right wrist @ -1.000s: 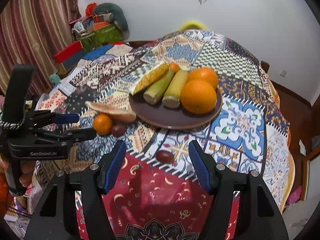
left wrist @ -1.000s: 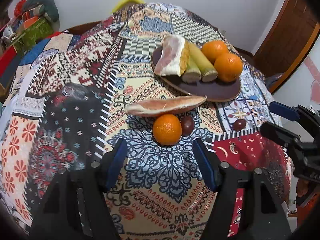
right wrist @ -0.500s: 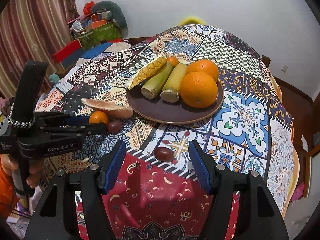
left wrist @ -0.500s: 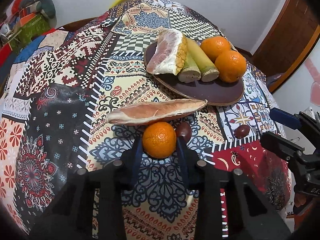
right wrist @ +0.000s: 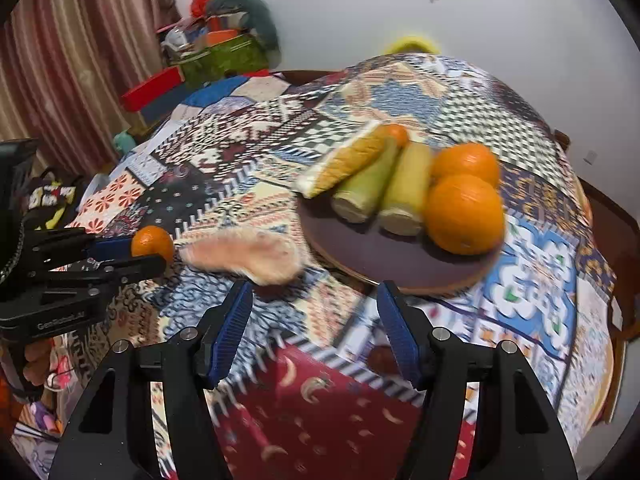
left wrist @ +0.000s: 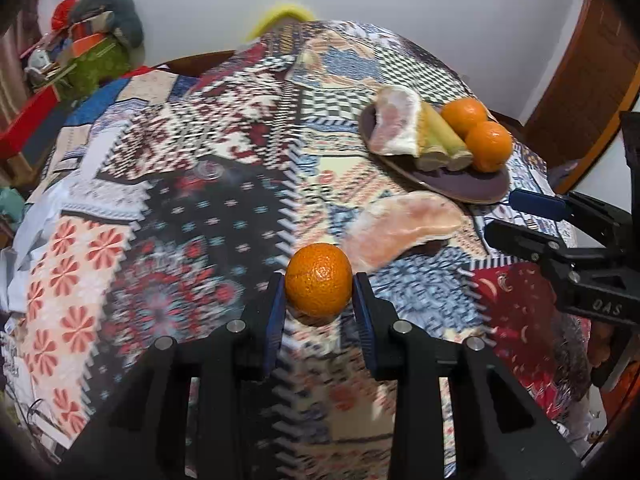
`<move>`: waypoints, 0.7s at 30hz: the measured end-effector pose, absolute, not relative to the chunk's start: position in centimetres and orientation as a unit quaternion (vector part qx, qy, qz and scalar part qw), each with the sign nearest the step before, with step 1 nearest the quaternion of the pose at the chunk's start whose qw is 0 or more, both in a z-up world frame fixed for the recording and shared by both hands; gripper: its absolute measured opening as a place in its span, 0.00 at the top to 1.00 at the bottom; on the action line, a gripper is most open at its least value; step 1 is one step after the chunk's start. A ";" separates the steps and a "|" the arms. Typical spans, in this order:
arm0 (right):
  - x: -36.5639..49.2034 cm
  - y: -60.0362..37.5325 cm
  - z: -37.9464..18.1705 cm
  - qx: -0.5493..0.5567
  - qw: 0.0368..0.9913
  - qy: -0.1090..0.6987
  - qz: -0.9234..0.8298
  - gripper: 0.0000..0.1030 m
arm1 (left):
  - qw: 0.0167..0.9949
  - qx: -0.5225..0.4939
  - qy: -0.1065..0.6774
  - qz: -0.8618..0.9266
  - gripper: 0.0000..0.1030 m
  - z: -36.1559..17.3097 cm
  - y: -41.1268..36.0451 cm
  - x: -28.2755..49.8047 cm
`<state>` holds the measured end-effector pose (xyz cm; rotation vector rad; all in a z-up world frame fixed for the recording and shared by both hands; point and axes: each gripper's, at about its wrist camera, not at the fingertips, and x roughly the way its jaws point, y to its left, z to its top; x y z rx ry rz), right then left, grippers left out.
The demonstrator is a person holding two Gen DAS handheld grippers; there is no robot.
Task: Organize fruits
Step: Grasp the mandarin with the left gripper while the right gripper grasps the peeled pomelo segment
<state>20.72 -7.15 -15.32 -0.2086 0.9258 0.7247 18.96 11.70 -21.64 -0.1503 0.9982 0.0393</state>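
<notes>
My left gripper [left wrist: 319, 304] is shut on a small orange [left wrist: 319, 279] and holds it above the patterned cloth; both also show in the right wrist view, the orange [right wrist: 152, 243] at the left. A dark brown plate [right wrist: 380, 248] carries two big oranges [right wrist: 464, 212], two green cane pieces [right wrist: 370, 184] and a pomelo wedge [right wrist: 344, 164]. A loose pomelo slice [right wrist: 248, 254] lies on the cloth left of the plate. My right gripper [right wrist: 314, 330] is open and empty, in front of the plate. It shows at the right in the left wrist view [left wrist: 504, 216].
The round table wears a patchwork cloth [left wrist: 180, 220]. Boxes and clutter [right wrist: 216, 52] stand behind the table at the left by a curtain. A wooden door [left wrist: 592, 92] is at the right. A yellow chair back [left wrist: 280, 18] is beyond the far edge.
My left gripper closed on the small orange and lifted it off the cloth, swinging left. My right gripper moved forward past the dark fruit, which is now out of sight.
</notes>
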 end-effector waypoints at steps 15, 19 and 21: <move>21.2 -4.8 -17.3 -0.115 0.808 0.462 0.346 0.73 | 0.881 -0.074 0.467 0.020 0.67 -22.1 12.8 16.7; 20.8 -4.6 -17.0 -0.124 0.814 0.450 0.346 0.75 | 0.881 -0.075 0.467 0.019 0.67 -22.2 12.8 16.6; 20.5 -4.5 -16.7 -0.127 0.815 0.447 0.347 0.76 | 0.881 -0.075 0.466 0.019 0.67 -22.1 12.7 16.5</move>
